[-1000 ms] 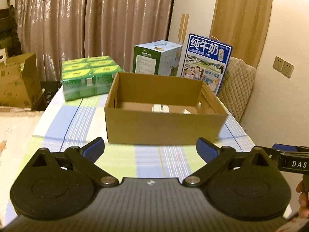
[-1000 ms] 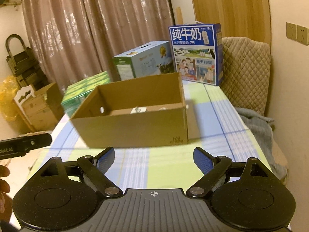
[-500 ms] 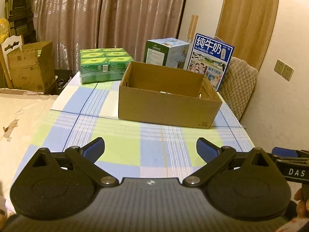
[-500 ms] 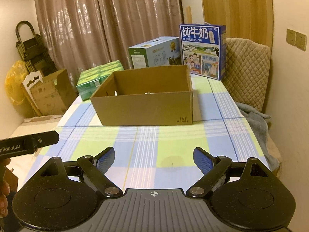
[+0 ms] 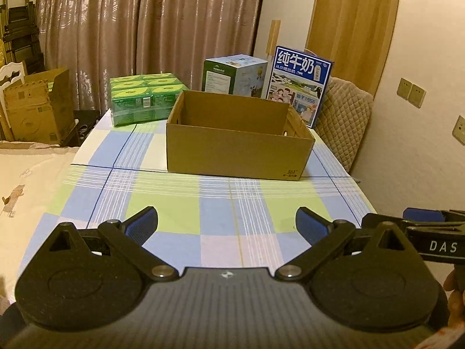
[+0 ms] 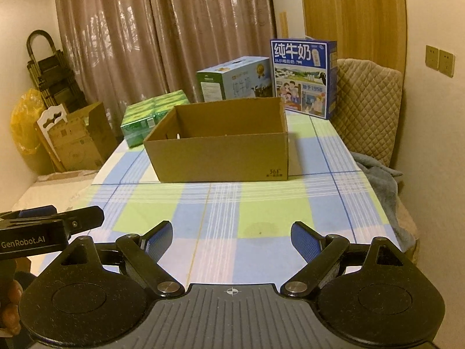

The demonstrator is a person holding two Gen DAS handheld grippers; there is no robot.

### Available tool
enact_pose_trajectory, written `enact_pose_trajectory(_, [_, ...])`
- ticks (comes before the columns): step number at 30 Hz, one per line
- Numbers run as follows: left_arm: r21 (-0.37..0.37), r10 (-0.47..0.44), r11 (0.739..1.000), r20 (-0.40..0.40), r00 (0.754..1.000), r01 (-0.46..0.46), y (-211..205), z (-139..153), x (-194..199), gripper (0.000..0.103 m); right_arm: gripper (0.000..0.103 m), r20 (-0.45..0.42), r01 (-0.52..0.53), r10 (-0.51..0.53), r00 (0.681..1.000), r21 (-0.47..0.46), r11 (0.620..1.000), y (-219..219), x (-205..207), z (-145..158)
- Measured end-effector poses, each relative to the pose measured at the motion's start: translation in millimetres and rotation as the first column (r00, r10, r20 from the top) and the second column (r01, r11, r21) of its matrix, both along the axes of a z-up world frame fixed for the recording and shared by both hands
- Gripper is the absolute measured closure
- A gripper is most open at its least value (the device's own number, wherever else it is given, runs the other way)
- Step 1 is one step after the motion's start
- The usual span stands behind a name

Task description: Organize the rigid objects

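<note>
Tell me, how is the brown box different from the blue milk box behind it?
The brown box is plain cardboard; the blue milk box is covered in pictures and big writing. The brown box lies low and wide with its top open; the milk box stands tall and looks closed. The brown box is nearer the camera. Both sit on the checked tablecloth.

Ahead of you toward 12 o'clock the checked tablecloth (image 5: 232, 209) lies bare up to the open cardboard box (image 5: 235, 148). Beyond it, green packs (image 5: 142, 99) at 11 and milk cartons (image 5: 299, 84) at 1 crowd the table's far end.
</note>
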State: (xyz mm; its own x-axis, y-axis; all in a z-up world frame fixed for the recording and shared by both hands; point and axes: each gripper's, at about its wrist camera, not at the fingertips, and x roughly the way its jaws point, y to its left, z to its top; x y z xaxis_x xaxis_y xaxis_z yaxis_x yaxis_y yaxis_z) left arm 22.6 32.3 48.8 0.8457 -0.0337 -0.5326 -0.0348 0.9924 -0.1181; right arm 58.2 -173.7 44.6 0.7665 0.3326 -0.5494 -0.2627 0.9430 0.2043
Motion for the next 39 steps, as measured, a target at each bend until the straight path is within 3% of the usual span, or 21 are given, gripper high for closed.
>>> enact_pose_trajectory(39, [0.018,-0.004,1.000,-0.002,1.000,0.004,-3.6,-6.5,-5.3,0.003,0.017,0.007,-0.001,0.001,1.000,0.001,1.000,2.6,-6.5,4.5])
